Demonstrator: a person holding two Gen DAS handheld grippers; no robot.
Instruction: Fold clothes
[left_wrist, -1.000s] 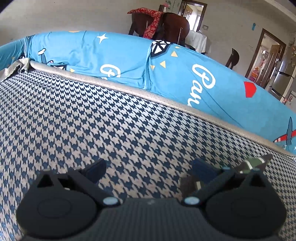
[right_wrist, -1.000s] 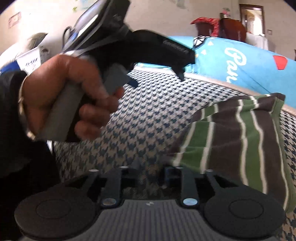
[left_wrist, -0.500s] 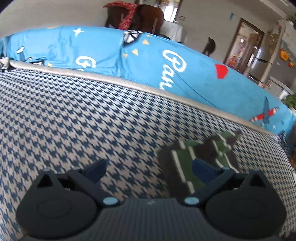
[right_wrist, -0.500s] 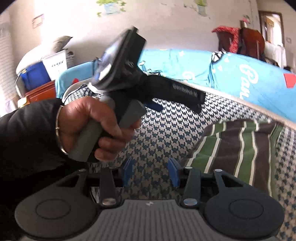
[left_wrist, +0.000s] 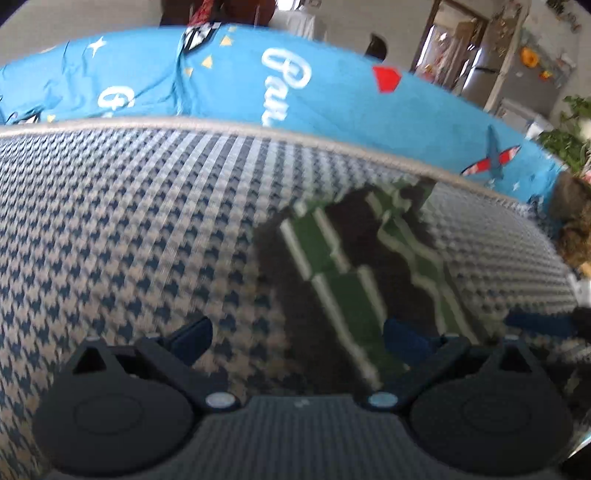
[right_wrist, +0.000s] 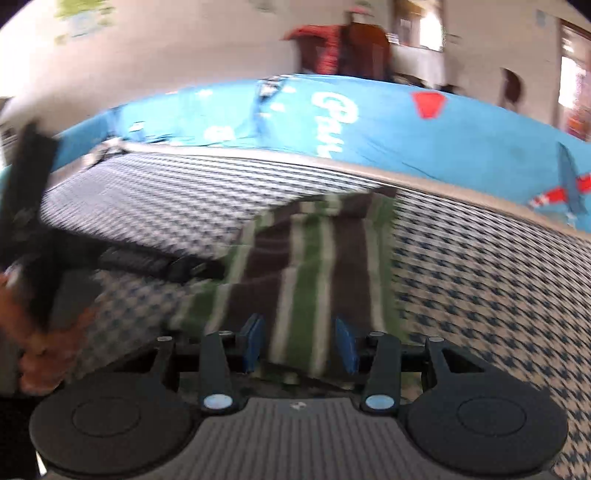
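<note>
Striped cloth (right_wrist: 306, 266) in brown, green and thin cream lines lies on a bed cover with a small blue-and-cream tooth-shaped check (left_wrist: 129, 229), and it looks soft and a bit wrinkled, folded into a long strip. Its far end sits near the pale piped edge of the bed (left_wrist: 332, 144), and its near end runs right up to both cameras. Behind that edge is a bright blue sheet with white letters, red shapes and little planes (left_wrist: 332, 96). In the right wrist view, the right gripper (right_wrist: 300, 343) has flat blue pads (right_wrist: 254, 341) on black arms, and the pads stand apart — the near end of the striped cloth lies between them, but the blur hides whether either pad touches it. In the left wrist view, the left gripper (left_wrist: 295, 334) has its dark blue fingers (left_wrist: 192, 334) spread wide, with nothing pinched; one finger is over the checked cover and the other is over the near end of the cloth. Off to the left in the right wrist view, a person's hand (right_wrist: 44, 332) grips a black handle — it is smeared by blur and cut off by the picture's edge, so its shape is hard to make out. Both pictures are fuzzy, and the room behind, with a dark wooden chair with a red cloth on it (right_wrist: 340, 48), is only a smudge. A brown fuzzy lump at the right edge of the left wrist view cannot be told.
</note>
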